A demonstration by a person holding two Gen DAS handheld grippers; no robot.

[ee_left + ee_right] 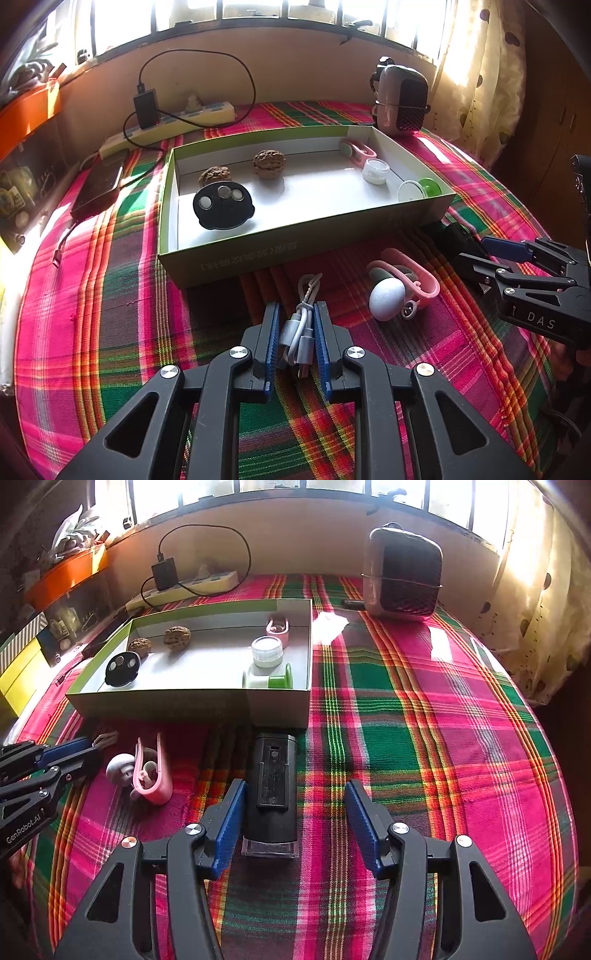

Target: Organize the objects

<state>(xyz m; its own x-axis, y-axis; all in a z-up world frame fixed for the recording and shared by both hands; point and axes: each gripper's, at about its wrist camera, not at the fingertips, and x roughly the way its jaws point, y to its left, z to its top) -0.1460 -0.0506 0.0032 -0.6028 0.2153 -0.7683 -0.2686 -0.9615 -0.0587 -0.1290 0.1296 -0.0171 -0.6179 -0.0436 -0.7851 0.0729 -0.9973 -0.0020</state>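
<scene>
Several items already lie in the box (236,271), while the left gripper (295,332) clamps the white cable (301,325), the right gripper (295,823) straddles the black device (272,790) unclamped, and pink clips (413,280) wait

— Left gripper (295,325)?
— Angled down, blue pads (320,343) clamped on a white cable (301,332).
— Right gripper (295,819)?
— Angled down, jaws apart, a black device (273,790) between them
</scene>
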